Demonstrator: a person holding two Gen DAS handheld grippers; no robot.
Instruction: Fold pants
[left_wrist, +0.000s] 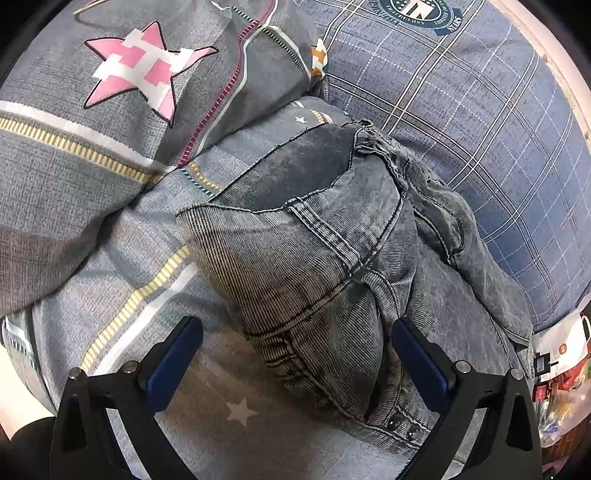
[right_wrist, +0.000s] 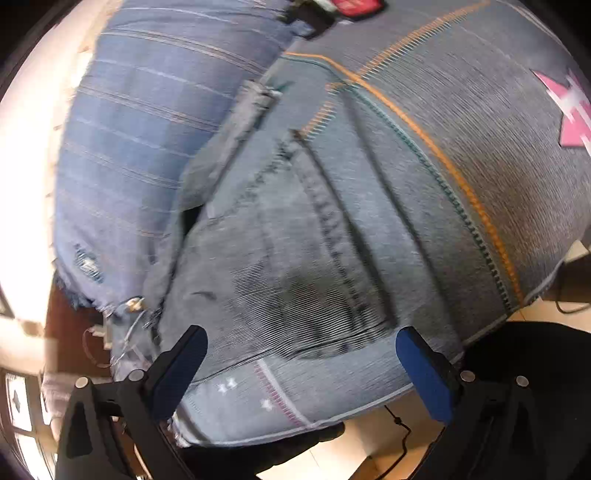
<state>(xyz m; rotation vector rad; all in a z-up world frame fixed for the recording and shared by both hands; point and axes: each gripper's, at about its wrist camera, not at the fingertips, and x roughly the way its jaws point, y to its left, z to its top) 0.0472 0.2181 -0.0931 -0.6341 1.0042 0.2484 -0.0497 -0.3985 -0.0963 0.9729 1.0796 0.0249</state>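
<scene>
A pair of grey washed denim pants (left_wrist: 325, 251) lies bunched on a bed. In the left wrist view the waistband with metal snap buttons (left_wrist: 402, 424) lies near my right finger. My left gripper (left_wrist: 295, 354) is open, its blue pads on either side of a folded seam, holding nothing. In the right wrist view, which is blurred by motion, the pants (right_wrist: 303, 251) lie flatter, with a seam running away from me. My right gripper (right_wrist: 301, 365) is open and empty, just above the pants' near edge.
A grey quilt with a pink star (left_wrist: 140, 70) lies to the left. A blue checked pillow (left_wrist: 461, 96) lies behind the pants. Bags and clutter (left_wrist: 561, 369) sit beside the bed. The bed edge, floor and a black cable (right_wrist: 402, 432) lie below.
</scene>
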